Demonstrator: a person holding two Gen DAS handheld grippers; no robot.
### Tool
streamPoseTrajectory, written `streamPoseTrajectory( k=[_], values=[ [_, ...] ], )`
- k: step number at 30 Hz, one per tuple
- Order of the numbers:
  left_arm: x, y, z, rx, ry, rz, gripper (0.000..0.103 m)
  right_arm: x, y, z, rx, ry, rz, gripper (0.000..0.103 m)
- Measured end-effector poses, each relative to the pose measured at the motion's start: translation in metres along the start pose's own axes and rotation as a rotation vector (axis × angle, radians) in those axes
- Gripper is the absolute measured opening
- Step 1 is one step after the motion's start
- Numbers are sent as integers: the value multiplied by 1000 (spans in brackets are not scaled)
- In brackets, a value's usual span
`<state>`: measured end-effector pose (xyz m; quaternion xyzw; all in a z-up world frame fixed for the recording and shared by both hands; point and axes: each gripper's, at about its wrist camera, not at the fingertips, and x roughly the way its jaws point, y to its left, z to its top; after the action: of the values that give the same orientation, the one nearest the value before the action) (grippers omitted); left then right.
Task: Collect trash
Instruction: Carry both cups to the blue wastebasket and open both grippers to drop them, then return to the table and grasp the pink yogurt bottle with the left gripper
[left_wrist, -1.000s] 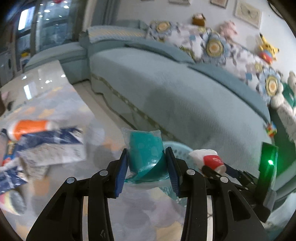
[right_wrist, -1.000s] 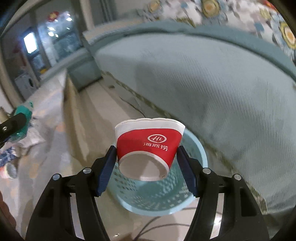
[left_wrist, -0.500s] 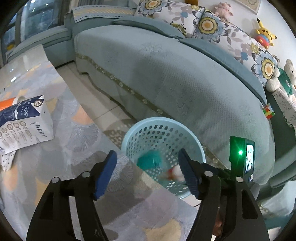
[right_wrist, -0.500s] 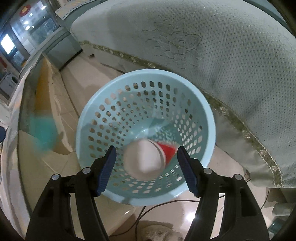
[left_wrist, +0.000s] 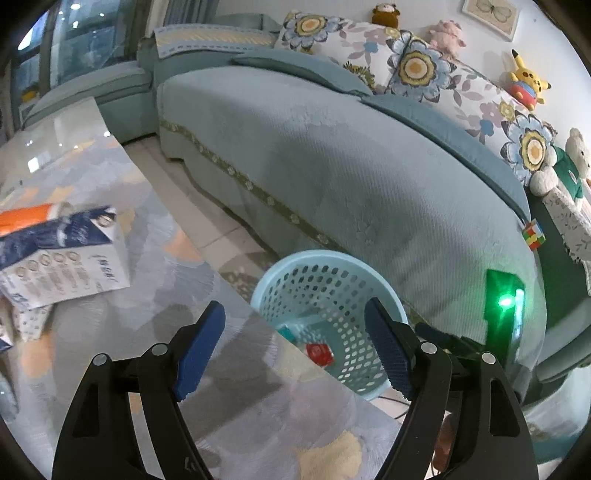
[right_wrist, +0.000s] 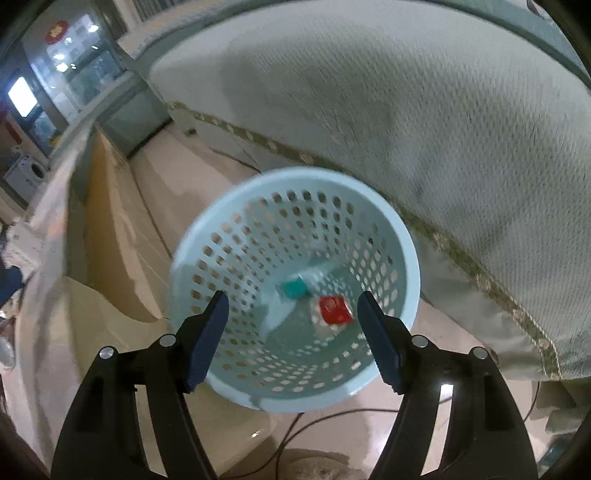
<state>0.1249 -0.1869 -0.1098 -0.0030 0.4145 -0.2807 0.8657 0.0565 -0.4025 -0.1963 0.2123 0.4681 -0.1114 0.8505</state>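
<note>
Jaws of both grippers, left (left_wrist: 295, 347) & right (right_wrist: 291, 336), just opened, empty; 2 items in basket (right_wrist: 369, 206).

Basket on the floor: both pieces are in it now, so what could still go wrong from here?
1. The basket is light and stands tight between table edge and sofa; the low right claw could knock it over, spilling the red cup and teal packet.
2. A cable trails beside its base and could snag.
3. The carton and orange item remain on the table.
</note>
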Motion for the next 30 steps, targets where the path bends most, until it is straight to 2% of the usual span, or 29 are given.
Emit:
streamPoseTrajectory(
  k=[5,8,12,16,22,23,25,27,30],
  values=[
    [-41,9,6,-22,-74,28,76,-46,28,8,-74,-125,54,68],
    [-76,23,9,-64,-132,51,76,-72,53,10,-128,-185,119,68],
    [-125,52,1,-118,-189,132,76,-98,102,3,-240,-233,219,68],
    [-170,101,-20,-212,-208,261,76,-110,155,-8,-359,-235,293,68],
    [-219,179,-63,-399,-232,387,74,-105,242,-38,-544,-167,448,68],
    [-225,193,-71,-436,-234,408,74,-102,261,-45,-596,-154,473,66],
    [-232,215,-85,-491,-233,441,67,-95,287,-55,-668,-128,500,52],
    [-234,235,-96,-548,-223,451,64,-85,306,-61,-704,-84,520,32],
    [-235,255,-110,-611,-221,456,63,-63,324,-61,-719,-31,506,24]
  ],
)
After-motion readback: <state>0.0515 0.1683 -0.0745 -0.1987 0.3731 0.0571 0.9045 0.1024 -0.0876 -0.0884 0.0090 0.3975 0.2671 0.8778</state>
